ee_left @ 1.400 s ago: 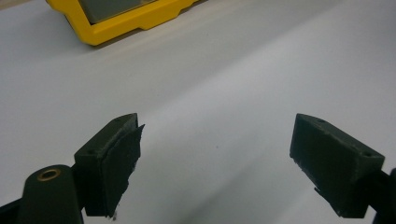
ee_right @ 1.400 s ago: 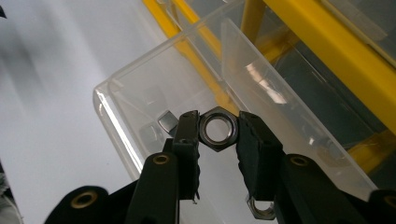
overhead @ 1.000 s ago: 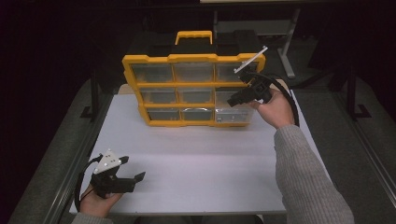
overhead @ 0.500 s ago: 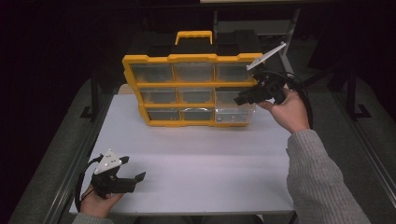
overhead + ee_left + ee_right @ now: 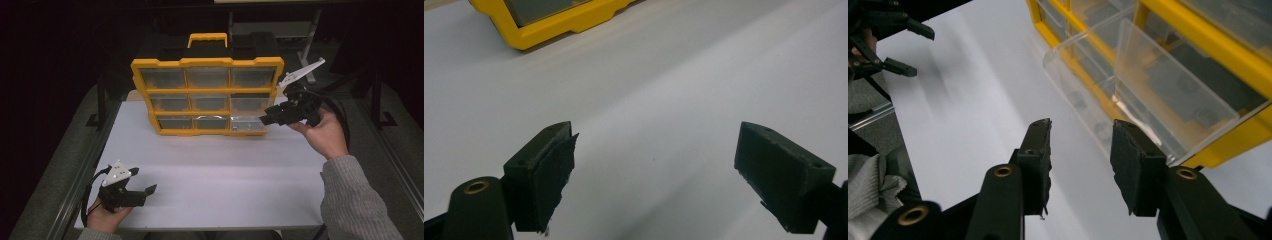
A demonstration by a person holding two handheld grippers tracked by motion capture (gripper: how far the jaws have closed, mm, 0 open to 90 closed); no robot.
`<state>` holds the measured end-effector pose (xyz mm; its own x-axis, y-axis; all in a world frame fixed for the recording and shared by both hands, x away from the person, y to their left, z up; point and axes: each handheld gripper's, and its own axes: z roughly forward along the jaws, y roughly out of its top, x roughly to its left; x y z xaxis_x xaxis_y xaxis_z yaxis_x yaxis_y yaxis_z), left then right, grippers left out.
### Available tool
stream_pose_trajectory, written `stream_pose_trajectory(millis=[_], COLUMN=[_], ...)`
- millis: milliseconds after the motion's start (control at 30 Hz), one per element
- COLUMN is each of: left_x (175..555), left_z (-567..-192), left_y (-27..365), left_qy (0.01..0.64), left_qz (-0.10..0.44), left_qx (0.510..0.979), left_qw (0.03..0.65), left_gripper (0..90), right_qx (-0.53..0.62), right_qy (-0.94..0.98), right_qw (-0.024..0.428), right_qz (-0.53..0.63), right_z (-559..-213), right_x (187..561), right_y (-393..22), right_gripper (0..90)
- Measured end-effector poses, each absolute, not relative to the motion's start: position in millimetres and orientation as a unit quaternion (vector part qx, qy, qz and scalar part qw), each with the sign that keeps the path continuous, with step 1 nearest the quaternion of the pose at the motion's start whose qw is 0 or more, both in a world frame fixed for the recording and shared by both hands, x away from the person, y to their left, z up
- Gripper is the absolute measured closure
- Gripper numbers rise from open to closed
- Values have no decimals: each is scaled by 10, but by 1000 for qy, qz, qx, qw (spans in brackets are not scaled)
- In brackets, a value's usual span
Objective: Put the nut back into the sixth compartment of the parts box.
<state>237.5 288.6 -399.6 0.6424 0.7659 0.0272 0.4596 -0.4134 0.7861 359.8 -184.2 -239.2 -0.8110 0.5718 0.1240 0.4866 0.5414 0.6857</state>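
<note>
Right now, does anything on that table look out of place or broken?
One thing: the bottom-right clear drawer of the yellow organizer sticks out while the others sit flush. The right claw is open just beside it. Nothing looks spilled or damaged.

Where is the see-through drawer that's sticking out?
In the high view, the clear drawer sticks out of the bottom-right corner of the yellow organizer, at the table's far side, just left of the right gripper.

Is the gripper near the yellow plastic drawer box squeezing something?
No, the right gripper has its black jaws apart with nothing between them, just beside the clear plastic drawer of the yellow organizer box.
</note>
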Motion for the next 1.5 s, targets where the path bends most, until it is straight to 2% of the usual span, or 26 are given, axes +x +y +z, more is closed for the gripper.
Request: stream_pose_trajectory(millis=[333, 967, 1500], left_x=[2378, 2367, 2363], left_z=[-3998, -3973, -3943], left_y=[2883, 2855, 2851], left_qy=[374, 371, 367], left_qz=[197, 193, 194], left_qx=[816, 815, 813], left_qw=[394, 400, 408], left_gripper=[156, 156, 156], right_qx=[303, 330, 345], right_qy=[873, 868, 863], right_qw=[53, 34, 41], right_qz=[379, 369, 366], right_z=[-2554, -3156, -3562], right_x=[3432, 3274, 3167], right_y=[-1930, -1976, -1988], right_gripper=[548, 394, 298])
